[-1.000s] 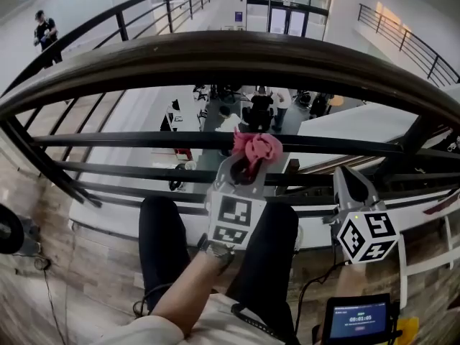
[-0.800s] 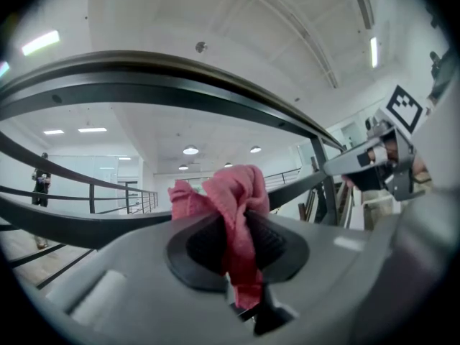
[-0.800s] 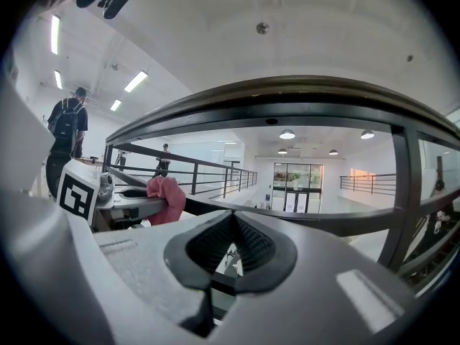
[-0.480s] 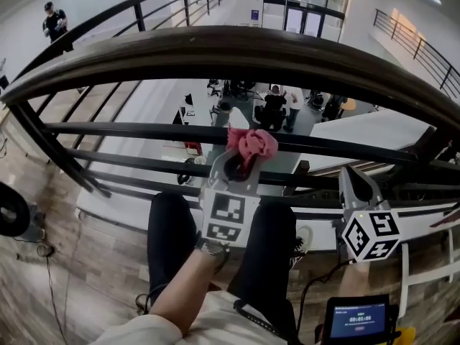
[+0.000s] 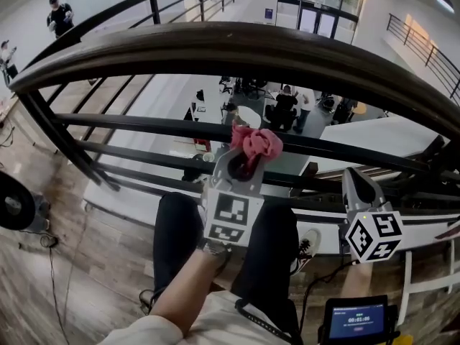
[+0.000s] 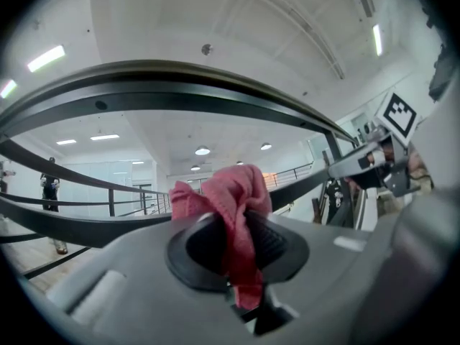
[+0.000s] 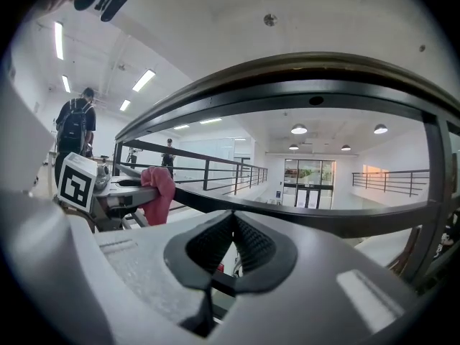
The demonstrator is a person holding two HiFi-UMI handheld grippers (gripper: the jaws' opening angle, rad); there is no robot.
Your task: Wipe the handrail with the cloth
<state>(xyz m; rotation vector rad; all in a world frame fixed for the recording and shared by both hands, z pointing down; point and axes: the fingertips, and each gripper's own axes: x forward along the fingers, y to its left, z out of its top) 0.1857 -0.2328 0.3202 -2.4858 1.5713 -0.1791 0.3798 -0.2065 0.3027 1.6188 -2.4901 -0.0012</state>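
Note:
A dark wooden handrail arcs across the top of the head view, with black steel bars below it. My left gripper is shut on a pink cloth, bunched above its tips, level with the upper bar and well below the handrail. In the left gripper view the cloth is pinched between the black pads, with the handrail overhead. My right gripper is at the lower right, shut on nothing. The right gripper view also shows the cloth at its left.
Beyond the railing is a drop to a lower floor with desks and seated people. The person's dark trousers and a forearm fill the lower middle. A small screen sits at the bottom right. A person stands far left.
The view has shifted a little, so the railing sits slightly lower and further right. The left gripper and cloth have kept their place against the bars. The right gripper has barely moved.

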